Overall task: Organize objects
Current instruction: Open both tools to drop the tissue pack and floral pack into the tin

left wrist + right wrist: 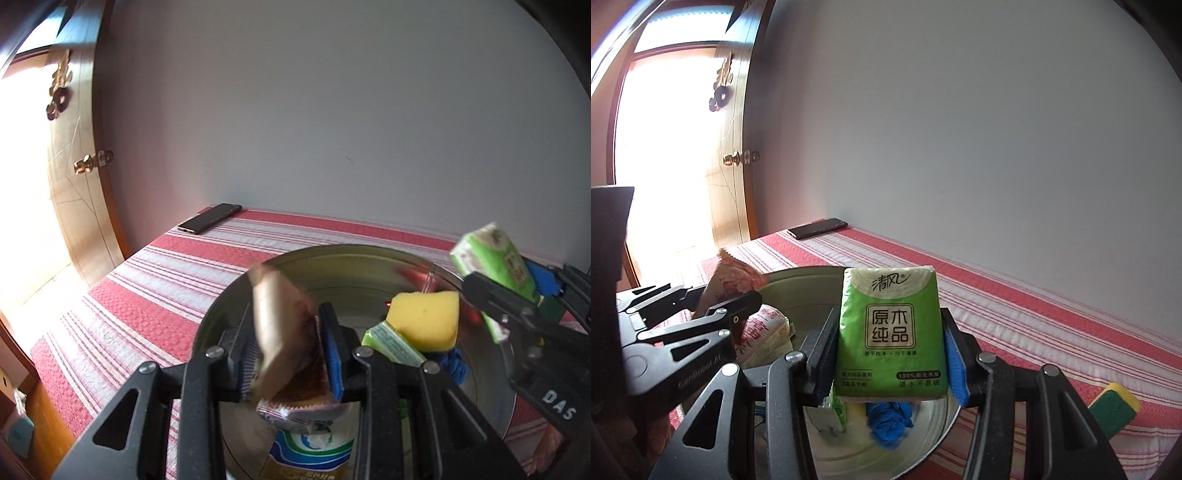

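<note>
- Snack packet (282,332), tan and pink with a crimped edge, sits clamped between the pads of the left claw (291,345), held upright above the metal basin (221,306); the claw is closed down to the packet's thickness.
- Green tissue pack (889,332) with Chinese print is pinched at its two sides by the right claw (890,345), which is closed to the pack's width and hangs over the basin's right part.
- The round basin stands on the red-and-white striped cloth (147,288) covering the counter, toward the near edge.
- Inside the basin lie a yellow sponge (424,319), a second green tissue pack (393,345) touching it, a crumpled blue glove (890,419), and a white sachet with blue-green waves (310,448) under the left claw.
- Another sponge, green and yellow (1113,408), rests on the cloth just right of the basin.
- A dark phone (209,218) lies at the counter's far left corner, well apart from the basin, near the wooden door (77,177).
</note>
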`<state>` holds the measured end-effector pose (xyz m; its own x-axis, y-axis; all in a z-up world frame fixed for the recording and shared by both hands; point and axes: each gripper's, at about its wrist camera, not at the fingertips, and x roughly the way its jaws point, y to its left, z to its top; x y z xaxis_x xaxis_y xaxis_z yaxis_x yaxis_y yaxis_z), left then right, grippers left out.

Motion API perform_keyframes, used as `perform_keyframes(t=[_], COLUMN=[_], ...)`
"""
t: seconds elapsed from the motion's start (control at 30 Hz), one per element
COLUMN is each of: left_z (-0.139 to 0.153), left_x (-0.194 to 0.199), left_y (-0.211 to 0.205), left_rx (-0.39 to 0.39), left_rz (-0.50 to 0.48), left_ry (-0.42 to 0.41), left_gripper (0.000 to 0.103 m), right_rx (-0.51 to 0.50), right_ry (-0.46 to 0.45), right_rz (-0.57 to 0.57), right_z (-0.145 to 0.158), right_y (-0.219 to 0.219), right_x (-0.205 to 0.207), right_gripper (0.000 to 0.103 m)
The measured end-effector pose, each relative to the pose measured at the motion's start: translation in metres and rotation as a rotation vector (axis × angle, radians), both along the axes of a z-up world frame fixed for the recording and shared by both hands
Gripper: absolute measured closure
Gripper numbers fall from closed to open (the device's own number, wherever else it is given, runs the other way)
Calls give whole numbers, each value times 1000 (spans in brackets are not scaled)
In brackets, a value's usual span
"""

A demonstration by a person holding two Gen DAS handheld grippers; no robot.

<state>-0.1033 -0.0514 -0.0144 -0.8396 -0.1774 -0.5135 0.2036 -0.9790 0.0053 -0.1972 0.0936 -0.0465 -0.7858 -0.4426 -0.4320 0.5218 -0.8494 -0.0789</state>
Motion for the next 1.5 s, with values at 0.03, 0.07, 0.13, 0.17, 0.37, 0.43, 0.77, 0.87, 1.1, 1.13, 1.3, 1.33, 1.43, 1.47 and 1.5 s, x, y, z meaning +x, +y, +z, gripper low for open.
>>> perform_keyframes(t=[0.03,0.07,0.13,0.17,0.37,0.43,0.77,0.87,1.1,1.13,1.3,1.33,1.43,1.47,1.5], left_z=[-1,-2,-3,-4,-12,-12,-12,-12,-9,-8,-2,-1,4,6,7], left_x=[-2,-4,-6,-8,-17,-18,-21,-21,-16,-15,-11,-11,-8,-7,-6], left_y=[0,1,3,3,2,2,4,2,-8,-8,-6,-5,2,5,8], left_rx=[-3,-9,-13,-8,-5,-7,-14,-9,24,21,28,29,32,31,31], left_rz=[-4,-10,-19,-24,-37,-40,-40,-29,-4,1,10,14,15,13,10], left_ry=[-6,-14,-26,-34,-69,-72,-94,-94,-81,-78,-58,-55,-38,-34,-29], left_gripper=[72,72,72,72,71,71,39,31,3,1,0,0,0,0,0], right_rx=[3,6,8,10,34,38,37,26,-27,-33,-53,-56,-54,-52,-52], right_ry=[-6,-13,-32,-37,-61,-69,-90,-93,-69,-65,-58,-57,-48,-43,-38], right_rz=[-1,-2,-3,-4,0,0,7,5,-16,-18,-34,-35,-45,-50,-62], right_z=[-1,-3,-6,-7,-13,-16,-21,-21,-14,-13,-11,-11,-11,-10,-11], right_y=[0,0,-1,-2,-10,-11,-14,-11,4,7,20,22,36,39,48], right_x=[-2,-4,-9,-10,-15,-17,-20,-20,-9,-7,0,1,8,8,11], right_gripper=[51,51,51,51,51,51,51,49,33,31,31,31,31,31,31])
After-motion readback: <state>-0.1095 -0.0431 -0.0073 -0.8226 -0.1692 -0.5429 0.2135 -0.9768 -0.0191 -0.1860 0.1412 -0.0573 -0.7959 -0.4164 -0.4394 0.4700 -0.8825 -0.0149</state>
